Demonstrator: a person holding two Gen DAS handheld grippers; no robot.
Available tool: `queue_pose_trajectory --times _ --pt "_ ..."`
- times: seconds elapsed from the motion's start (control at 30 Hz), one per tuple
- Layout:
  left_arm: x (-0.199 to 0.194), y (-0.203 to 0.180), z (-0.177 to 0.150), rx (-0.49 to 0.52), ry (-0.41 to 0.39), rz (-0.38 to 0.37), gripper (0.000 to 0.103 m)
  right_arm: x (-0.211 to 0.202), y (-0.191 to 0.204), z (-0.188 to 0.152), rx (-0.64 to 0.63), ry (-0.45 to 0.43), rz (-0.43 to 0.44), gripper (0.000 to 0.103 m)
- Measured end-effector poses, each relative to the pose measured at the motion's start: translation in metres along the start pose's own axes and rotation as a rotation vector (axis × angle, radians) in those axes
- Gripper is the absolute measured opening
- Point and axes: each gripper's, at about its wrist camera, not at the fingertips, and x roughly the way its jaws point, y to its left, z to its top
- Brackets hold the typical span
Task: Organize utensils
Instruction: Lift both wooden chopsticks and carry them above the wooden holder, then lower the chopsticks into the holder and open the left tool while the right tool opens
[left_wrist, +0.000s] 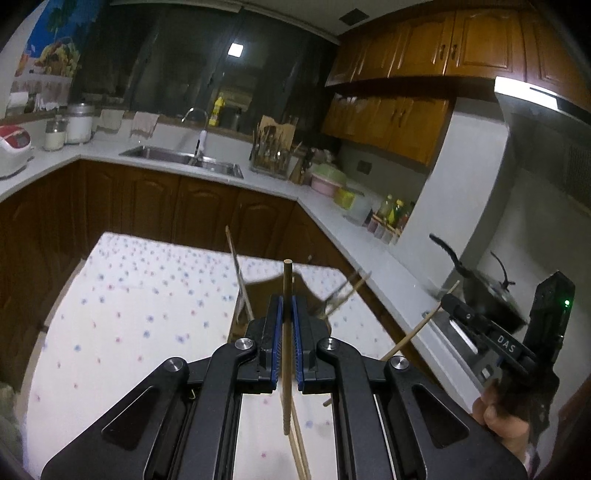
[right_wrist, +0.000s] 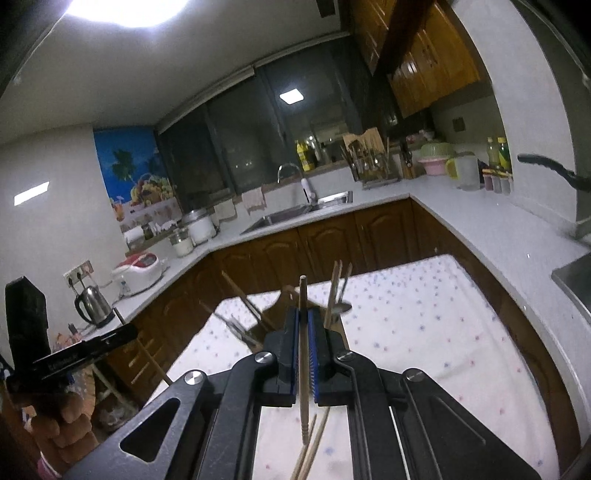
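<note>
A sink (left_wrist: 184, 157) sits at twelve o'clock under a dark window (left_wrist: 207, 66). A rice cooker (left_wrist: 13, 147) stands at ten o'clock, a kettle (right_wrist: 92, 306) near it, wooden cabinets (left_wrist: 424, 48) at two o'clock.

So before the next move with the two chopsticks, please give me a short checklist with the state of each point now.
1. Left gripper shut on its chopstick: ok, the blue pads clamp it.
2. Right gripper shut on its chopstick: ok, clamped the same way.
3. Each chopstick straight in the jaws: ok, both run along the fingers with tips sticking out in front.
4. Holder reachable: ok, it stands on the table just ahead, with other utensils leaning out.
5. Free room inside the holder: cannot tell, the grippers hide its opening.
6. Loose chopsticks under the grippers left to sort: not ok, some lie on the cloth.
</note>
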Motion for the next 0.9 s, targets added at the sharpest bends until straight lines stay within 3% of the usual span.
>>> queue_pose_trajectory --times 0.33,0.5,0.9 --pt "0.02 -0.004 0.066 0.023 -0.14 0.03 0.005 0.027 0.011 0.054 -0.029 -0.117 -0.006 0.005" --pt "0.047 0.007 0.084 -0.001 -0.192 0.083 0.005 0.05 0.009 0.065 -0.031 -0.133 -0.027 0.005" --pt "0.119 0.039 0.044 -0.089 -0.094 0.145 0.005 0.096 -0.008 0.028 -0.012 -0.059 -0.058 0.005"
